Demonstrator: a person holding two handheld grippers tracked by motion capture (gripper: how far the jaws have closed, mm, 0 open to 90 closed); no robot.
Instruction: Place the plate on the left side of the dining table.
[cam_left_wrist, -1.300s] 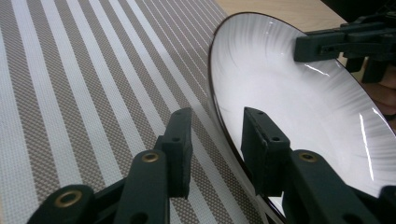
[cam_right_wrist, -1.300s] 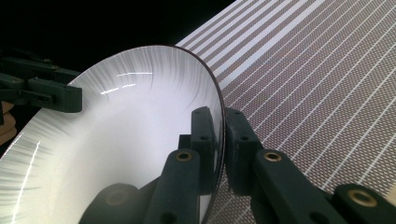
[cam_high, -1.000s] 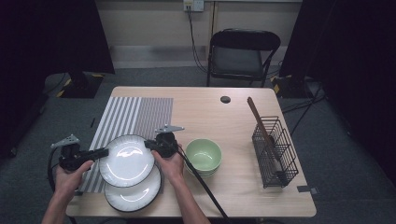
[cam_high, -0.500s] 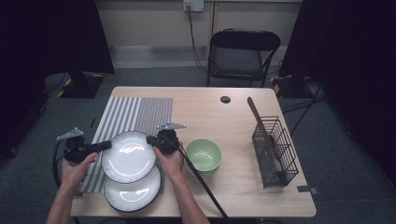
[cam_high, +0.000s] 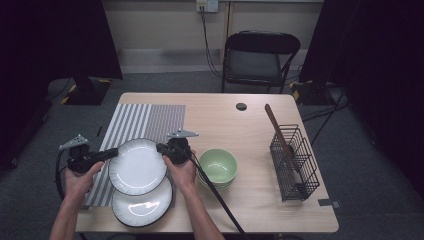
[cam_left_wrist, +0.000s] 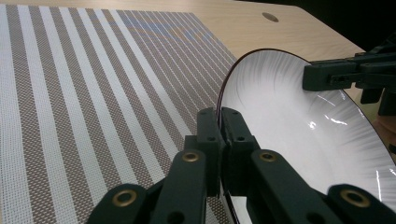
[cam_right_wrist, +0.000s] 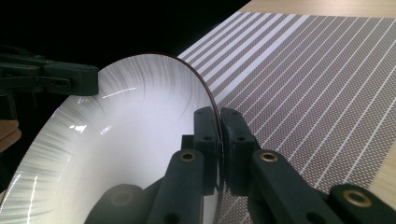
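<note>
White plate (cam_high: 137, 166) held up between 2 grippers, raised over the near-left part of table (cam_high: 235, 125), above the edge of the striped placemat (cam_high: 145, 120) and partly over a 2nd white plate (cam_high: 142, 207) lying flat below it. Left gripper (cam_high: 114, 152) clamped on the plate's left rim; in left gripper view both jaws pinch the dark-edged rim (cam_left_wrist: 223, 116), closed tight on it. Right gripper (cam_high: 161, 148) clamped on the opposite rim; right gripper view shows its jaws pinched on the rim (cam_right_wrist: 212, 105) the same way. Each gripper view shows the other gripper on the far rim. Green bowl (cam_high: 217, 166) sits just right of the right hand (cam_high: 182, 172). Wire basket (cam_high: 294, 162) with a wooden utensil (cam_high: 277, 131) stands well apart at right.
</note>
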